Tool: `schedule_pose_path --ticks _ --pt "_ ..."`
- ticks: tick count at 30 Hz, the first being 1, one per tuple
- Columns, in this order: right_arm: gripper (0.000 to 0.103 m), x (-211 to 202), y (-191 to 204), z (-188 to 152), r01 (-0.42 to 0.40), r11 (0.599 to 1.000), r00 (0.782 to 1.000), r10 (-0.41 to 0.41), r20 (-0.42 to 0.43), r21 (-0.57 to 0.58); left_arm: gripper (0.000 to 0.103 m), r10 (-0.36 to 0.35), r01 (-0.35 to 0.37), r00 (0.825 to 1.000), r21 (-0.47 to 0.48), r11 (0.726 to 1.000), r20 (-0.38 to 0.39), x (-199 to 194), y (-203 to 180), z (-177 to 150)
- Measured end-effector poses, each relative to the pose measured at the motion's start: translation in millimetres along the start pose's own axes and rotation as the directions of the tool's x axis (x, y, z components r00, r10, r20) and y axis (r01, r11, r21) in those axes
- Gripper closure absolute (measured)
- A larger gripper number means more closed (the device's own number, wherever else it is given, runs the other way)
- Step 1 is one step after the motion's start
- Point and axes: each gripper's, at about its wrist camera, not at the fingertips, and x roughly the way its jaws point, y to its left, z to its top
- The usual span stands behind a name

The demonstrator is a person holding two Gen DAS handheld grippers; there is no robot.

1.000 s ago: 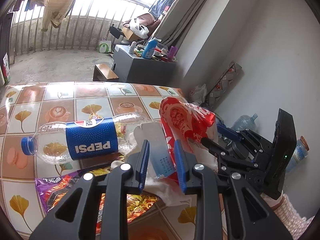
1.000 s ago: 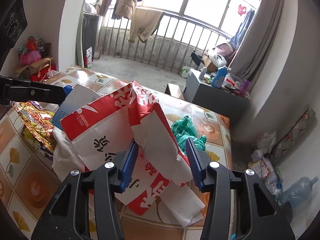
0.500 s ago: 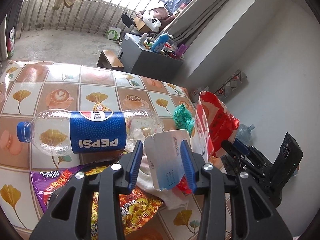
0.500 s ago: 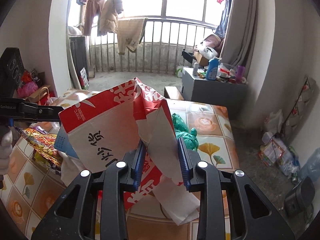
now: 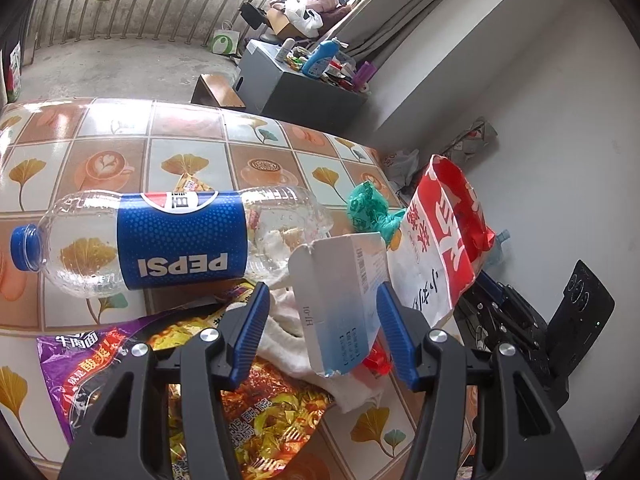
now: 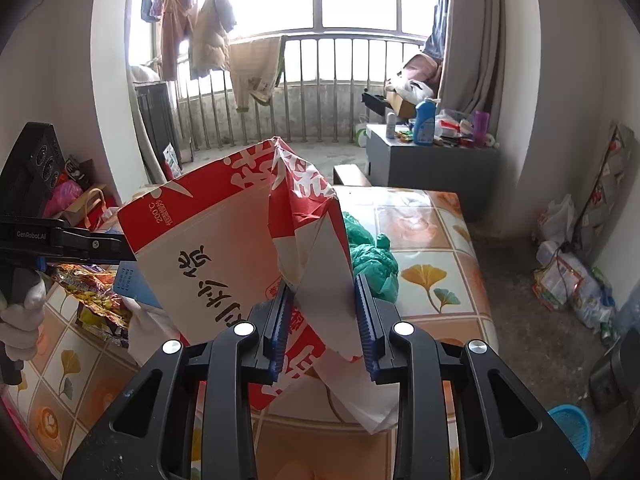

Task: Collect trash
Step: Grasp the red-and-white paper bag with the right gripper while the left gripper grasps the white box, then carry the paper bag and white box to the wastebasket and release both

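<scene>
From the left wrist, the left tongs (image 5: 320, 334) stood apart around a small blue-white carton (image 5: 340, 304) above the tabletop (image 5: 120, 152), beside a Pepsi bottle (image 5: 168, 240); from the right wrist, the right tongs (image 6: 322, 320) were clamped on a red-white paper bag (image 6: 224, 248).

Clear glossy plastic bottle (image 5: 172, 240); creased matt paper bag (image 6: 224, 248).

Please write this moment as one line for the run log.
left gripper: open, around small box | right gripper: shut on paper bag | bottle: lying on table
</scene>
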Motion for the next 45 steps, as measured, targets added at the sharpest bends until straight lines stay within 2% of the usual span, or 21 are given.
schedule_pose_path --ticks 7,11,15,19,22,27,33,35,45 --pt "0.075 1.6 -2.6 -3.0 -0.01 1.0 1.0 0.01 -0.006 0.015 0.049 -0.03 0.03 0.999 0.003 1.0 -0.038 9.0 1.5 -2.2" --pt "0.075 1.1 -2.3 -3.5 -0.009 1.0 1.0 0.009 -0.007 0.015 0.049 -0.078 0.078 0.997 0.003 0.997 -0.001 -1.6 0.8 -2.4" --pt "0.075 0.9 -2.8 -3.9 -0.009 1.0 1.0 0.01 -0.007 0.015 0.059 -0.095 0.092 0.994 0.052 0.994 0.046 -15.7 -6.7 -2.9" --pt "0.075 0.6 -2.9 -3.8 -0.011 1.0 1.0 0.011 -0.007 0.015 0.07 -0.125 0.121 0.99 0.063 0.991 0.065 -21.6 -9.8 -4.3" --pt "0.075 0.7 -3.0 -3.5 -0.01 1.0 1.0 0.01 -0.007 0.015 0.071 -0.145 0.143 0.988 0.035 0.989 0.049 -16.8 -6.8 -4.8" --pt "0.075 0.8 -2.9 -4.0 -0.01 1.0 1.0 0.01 -0.008 0.019 0.076 -0.118 0.118 0.993 -0.051 0.992 0.004 -0.7 6.5 -4.8" --pt "0.075 -0.6 -1.6 -6.1 -0.005 1.0 1.0 0.005 -0.005 0.024 0.084 -0.126 0.127 0.992 -0.072 0.989 0.03 -5.4 7.9 -4.1" --pt "0.075 -2.2 -2.8 -6.0 0.0 1.0 1.0 0.0 0.001 0.03 0.092 -0.131 0.134 0.99 -0.068 0.989 0.047 -9.9 6.6 -3.5" --pt "0.076 -25.8 -11.3 -4.6 0.008 0.996 0.998 -0.013 0.054 0.085 0.095 -0.209 0.214 0.971 -0.036 0.976 0.116 -32.3 -6.3 2.0"
